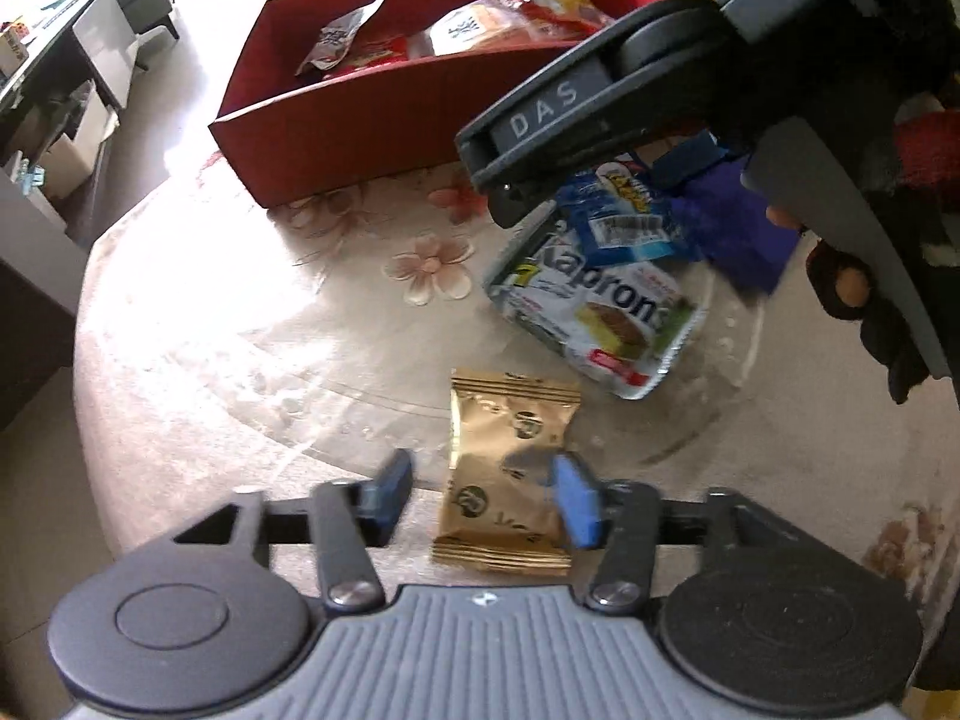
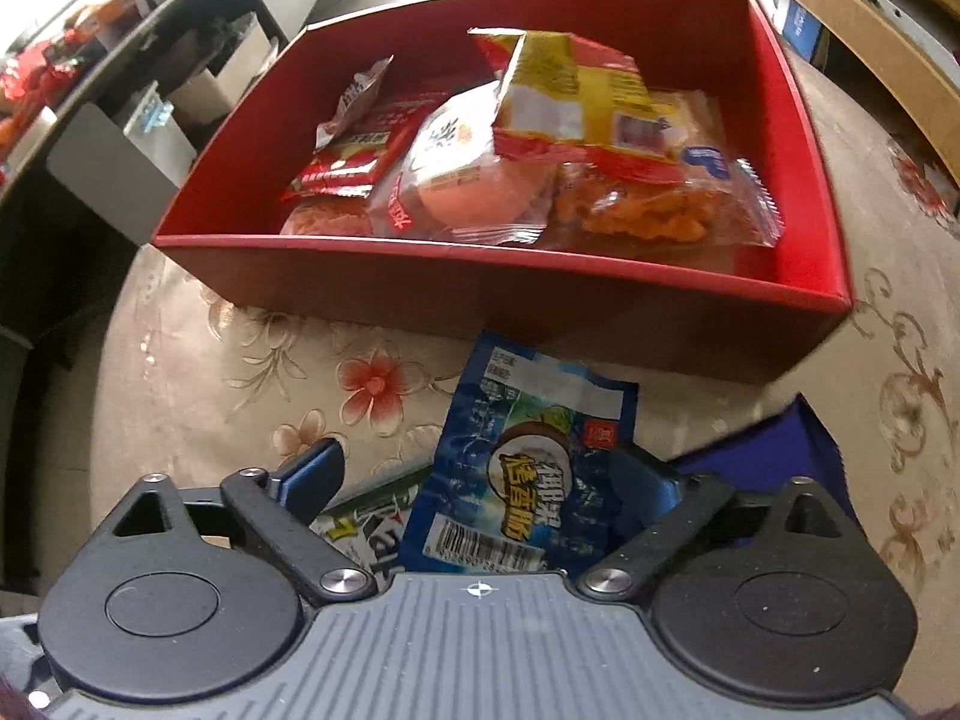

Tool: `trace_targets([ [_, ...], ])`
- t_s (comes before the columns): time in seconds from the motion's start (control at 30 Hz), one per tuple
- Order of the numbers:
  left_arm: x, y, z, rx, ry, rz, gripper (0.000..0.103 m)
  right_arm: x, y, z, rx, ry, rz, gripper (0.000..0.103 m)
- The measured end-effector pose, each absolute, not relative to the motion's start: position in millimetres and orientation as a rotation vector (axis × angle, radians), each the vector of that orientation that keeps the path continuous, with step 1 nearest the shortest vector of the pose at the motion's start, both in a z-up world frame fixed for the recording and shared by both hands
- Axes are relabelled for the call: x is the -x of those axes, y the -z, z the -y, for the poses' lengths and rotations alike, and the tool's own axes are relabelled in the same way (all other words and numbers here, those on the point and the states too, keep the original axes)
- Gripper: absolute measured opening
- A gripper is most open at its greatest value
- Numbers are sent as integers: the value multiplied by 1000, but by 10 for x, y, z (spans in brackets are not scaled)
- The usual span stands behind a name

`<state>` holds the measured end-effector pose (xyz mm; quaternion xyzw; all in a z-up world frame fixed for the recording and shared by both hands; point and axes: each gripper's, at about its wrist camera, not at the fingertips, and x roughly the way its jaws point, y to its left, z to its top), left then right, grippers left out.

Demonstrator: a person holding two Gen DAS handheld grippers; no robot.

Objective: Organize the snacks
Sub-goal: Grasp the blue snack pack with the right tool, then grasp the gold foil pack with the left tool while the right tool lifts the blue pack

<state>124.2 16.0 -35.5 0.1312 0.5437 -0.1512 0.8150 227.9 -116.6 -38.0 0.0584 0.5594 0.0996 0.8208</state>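
Red cardboard box at the far side of a round table under a floral cloth; open top, holding several snack packets heaped toward its right half: a yellow-and-red bag uppermost, a clear-wrapped round bun, a red sachet, a bag of orange crisps. Loose on the cloth, near of the box: a gold packet, a white-and-green "Kaprons" pack, and a blue coconut-print packet overlapping the pack's far edge. Left gripper: fingers spread, the gold packet lying between them, right pad at its edge. Right gripper: fingers spread either side of the blue packet; contact at the right pad cannot be told.
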Motion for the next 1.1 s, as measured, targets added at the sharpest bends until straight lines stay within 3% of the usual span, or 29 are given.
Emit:
trace_targets([
  [0.23,-1311,456,-167,-282,309,-1194,66,-2259,389,1070,-40,-218,-1200,101],
  [0.47,-1289,473,-218,-247,287,-1223,65,-2084,342,1055,39,-238,-1175,81],
  [0.9,-1068,510,-235,-226,271,-1227,65,-1278,167,1349,71,-273,-1211,80],
  [1.1,-1115,499,-160,-310,327,-1174,72,-941,308,1567,117,-240,-1248,81],
])
